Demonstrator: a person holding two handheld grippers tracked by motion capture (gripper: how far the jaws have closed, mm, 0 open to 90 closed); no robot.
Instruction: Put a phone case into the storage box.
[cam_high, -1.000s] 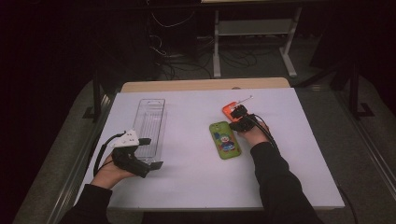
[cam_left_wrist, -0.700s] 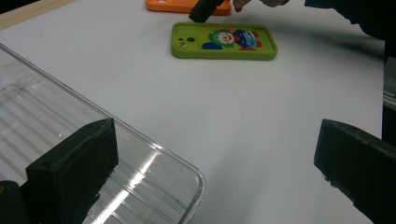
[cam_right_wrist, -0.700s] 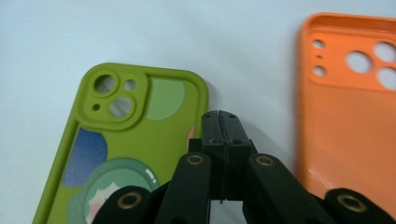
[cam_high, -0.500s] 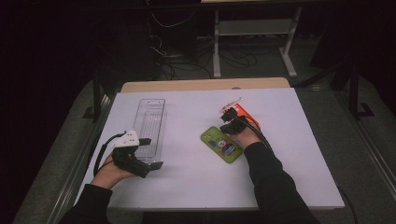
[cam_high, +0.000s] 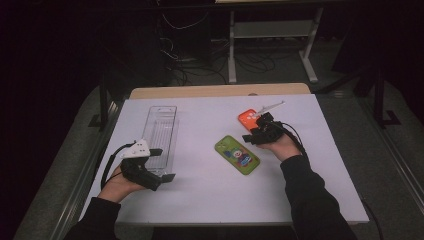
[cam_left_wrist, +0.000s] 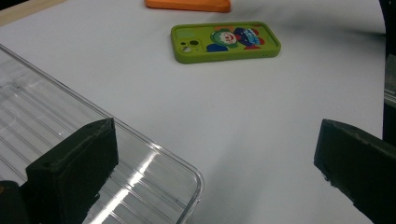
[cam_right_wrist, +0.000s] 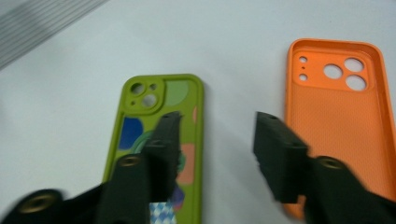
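Observation:
A green phone case (cam_high: 237, 155) with a cartoon print lies slantwise on the white table (cam_high: 210, 200). An orange phone case (cam_high: 247, 118) lies behind it to the right, inner side up. My right gripper (cam_high: 251, 137) hovers between the two, open; its jaws have just been opening and hold nothing. In the right gripper view the green case (cam_right_wrist: 159, 135) is under the left jaw and the orange case (cam_right_wrist: 336, 107) is beside the right jaw of the gripper (cam_right_wrist: 217, 135). My left gripper (cam_high: 162, 165) is open at the near corner of a clear plastic tray (cam_high: 161, 131).
In the left gripper view the clear tray (cam_left_wrist: 51, 116) runs under the left jaw, with the green case (cam_left_wrist: 224, 42) and orange case (cam_left_wrist: 187, 4) farther off. A wooden strip (cam_high: 215, 91) edges the table's far side. Dark floor, cables and a metal stand lie beyond.
The green case has turned from upright to slanted. The right gripper, shut at its far end before, has let go, opened and drawn back up to the right. The left gripper has stayed put.

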